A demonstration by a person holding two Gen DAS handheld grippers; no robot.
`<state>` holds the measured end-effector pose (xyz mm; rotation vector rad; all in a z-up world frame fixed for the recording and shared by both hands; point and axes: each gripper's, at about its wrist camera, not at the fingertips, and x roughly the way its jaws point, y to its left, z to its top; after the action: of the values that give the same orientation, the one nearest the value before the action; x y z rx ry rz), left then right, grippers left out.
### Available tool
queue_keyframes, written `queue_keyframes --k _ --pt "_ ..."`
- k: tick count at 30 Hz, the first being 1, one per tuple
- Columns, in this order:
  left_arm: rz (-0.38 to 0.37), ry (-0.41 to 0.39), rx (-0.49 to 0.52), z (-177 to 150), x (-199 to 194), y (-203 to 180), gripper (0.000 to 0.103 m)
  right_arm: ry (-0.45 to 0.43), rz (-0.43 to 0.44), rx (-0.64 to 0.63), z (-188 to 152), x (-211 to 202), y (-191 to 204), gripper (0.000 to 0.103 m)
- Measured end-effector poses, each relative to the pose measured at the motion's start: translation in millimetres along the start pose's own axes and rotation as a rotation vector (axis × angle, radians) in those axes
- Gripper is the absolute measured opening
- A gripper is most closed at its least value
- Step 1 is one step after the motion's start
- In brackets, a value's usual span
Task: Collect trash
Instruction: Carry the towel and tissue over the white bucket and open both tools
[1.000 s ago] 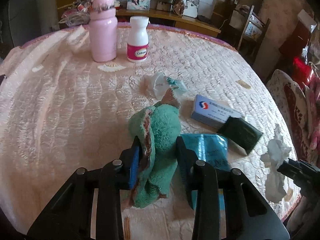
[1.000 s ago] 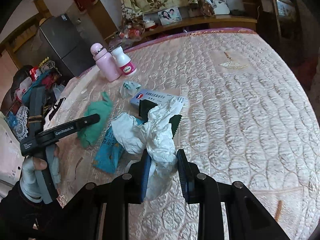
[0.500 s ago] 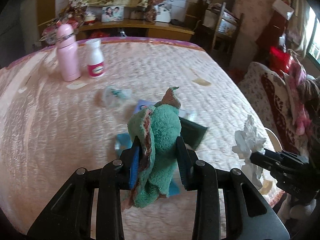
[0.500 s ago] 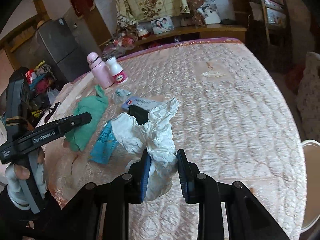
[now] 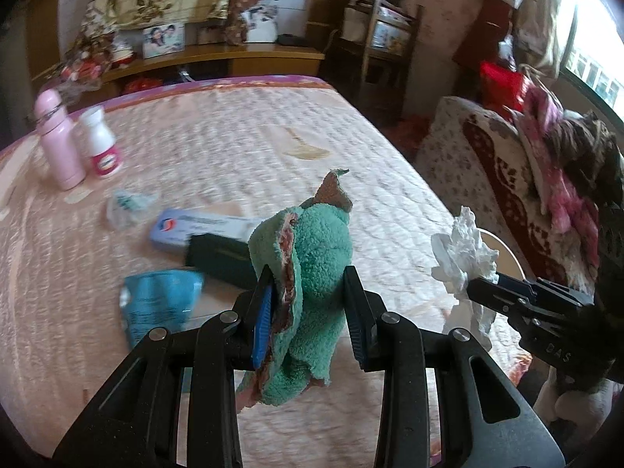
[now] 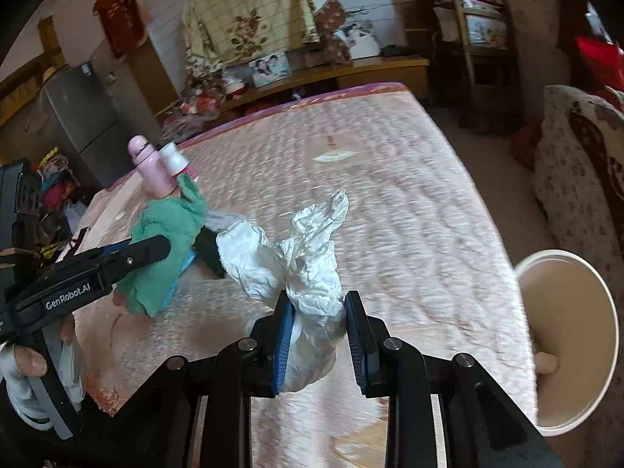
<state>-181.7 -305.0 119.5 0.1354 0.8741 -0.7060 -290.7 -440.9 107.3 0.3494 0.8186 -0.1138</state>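
Note:
My left gripper [image 5: 308, 277] is shut on a green fuzzy cloth [image 5: 312, 257] and holds it above the pink quilted bed [image 5: 234, 148]. My right gripper [image 6: 318, 304] is shut on a crumpled white tissue [image 6: 300, 257], held near the bed's right edge; it also shows in the left wrist view [image 5: 464, 253]. A white bin [image 6: 569, 351] stands on the floor to the right of the bed. A crumpled plastic wrapper [image 5: 128, 206] and a teal packet [image 5: 160, 300] lie on the bed.
A pink bottle [image 5: 58, 144] and a white pill bottle [image 5: 101, 144] stand at the bed's far left. A blue-white box [image 5: 202, 226] and a dark wallet [image 5: 222, 261] lie mid-bed. A patterned armchair [image 5: 507, 179] is to the right.
Both grippers have lifted and swung right with their loads. The white bin has come into the right wrist view, and the bed items now sit further left.

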Motion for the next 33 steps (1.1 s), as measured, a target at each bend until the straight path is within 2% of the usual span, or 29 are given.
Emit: queue_keyframes --k 15,33 --pt "-0.114 0.053 0.116 6 39 -99 0.031 -0.028 -0.136 0.126 -21 -49 -93 0.026" --pt "-0.222 0.114 0.233 8 78 -202 0.031 -0.032 -0.266 0.248 -47 -74 -177 0.026"
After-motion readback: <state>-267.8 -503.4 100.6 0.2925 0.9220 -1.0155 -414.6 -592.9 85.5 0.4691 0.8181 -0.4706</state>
